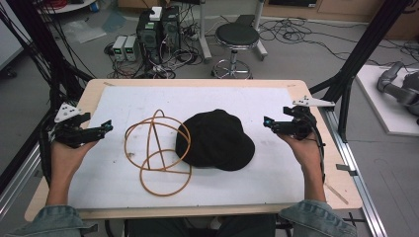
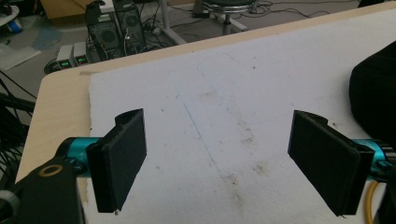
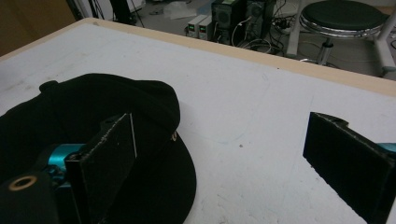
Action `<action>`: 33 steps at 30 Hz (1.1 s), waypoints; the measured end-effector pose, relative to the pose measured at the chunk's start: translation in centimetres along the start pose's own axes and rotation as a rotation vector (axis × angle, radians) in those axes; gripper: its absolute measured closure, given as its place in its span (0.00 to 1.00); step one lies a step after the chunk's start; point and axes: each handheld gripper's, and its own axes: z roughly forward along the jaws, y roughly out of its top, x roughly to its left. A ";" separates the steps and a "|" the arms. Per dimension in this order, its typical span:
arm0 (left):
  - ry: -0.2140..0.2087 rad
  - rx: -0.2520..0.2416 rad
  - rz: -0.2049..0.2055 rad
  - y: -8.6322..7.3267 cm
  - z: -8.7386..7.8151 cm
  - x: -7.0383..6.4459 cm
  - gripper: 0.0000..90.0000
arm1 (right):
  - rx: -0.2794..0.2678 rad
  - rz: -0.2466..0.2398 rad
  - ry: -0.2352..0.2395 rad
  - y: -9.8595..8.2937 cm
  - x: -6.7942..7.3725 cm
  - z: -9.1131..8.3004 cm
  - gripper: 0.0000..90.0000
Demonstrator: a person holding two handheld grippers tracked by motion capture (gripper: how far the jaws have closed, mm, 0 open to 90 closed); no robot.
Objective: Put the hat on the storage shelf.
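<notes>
A black cap (image 1: 216, 140) lies flat in the middle of the white mat (image 1: 247, 187), its brim toward the right. Just left of it stands a tan wire-hoop frame (image 1: 157, 153), touching the cap's edge. My left gripper (image 1: 107, 127) is held open above the mat's left edge, apart from the frame; between its jaws there is bare mat (image 2: 215, 140), with the cap (image 2: 373, 98) at the right edge. My right gripper (image 1: 267, 122) is open to the right of the cap, nothing between its jaws; the cap (image 3: 70, 116) lies beside its left jaw.
The mat covers a wooden table (image 1: 94, 89). Beyond the far edge stand a black stool (image 1: 237, 37), computer boxes (image 1: 158, 29) and loose cables on the floor. A black frame post (image 1: 356, 54) rises at the right, with a grey robot arm (image 1: 400, 84) behind it.
</notes>
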 end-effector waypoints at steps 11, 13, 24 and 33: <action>0.000 -0.005 -0.001 0.0 -0.1 0.0 0.22 | 0.000 -0.025 0.021 0.2 0.9 0.8 0.10; -0.001 -0.003 0.004 0.0 -0.1 -0.1 0.22 | 0.002 -0.029 0.025 0.3 1.1 1.0 0.10; 0.009 -0.005 0.001 -0.5 -0.7 0.1 0.22 | 0.008 -0.059 0.062 0.9 2.5 2.6 0.10; 0.017 0.001 0.007 -1.1 -1.4 0.2 0.22 | 0.021 -0.089 0.100 1.3 4.2 4.7 0.10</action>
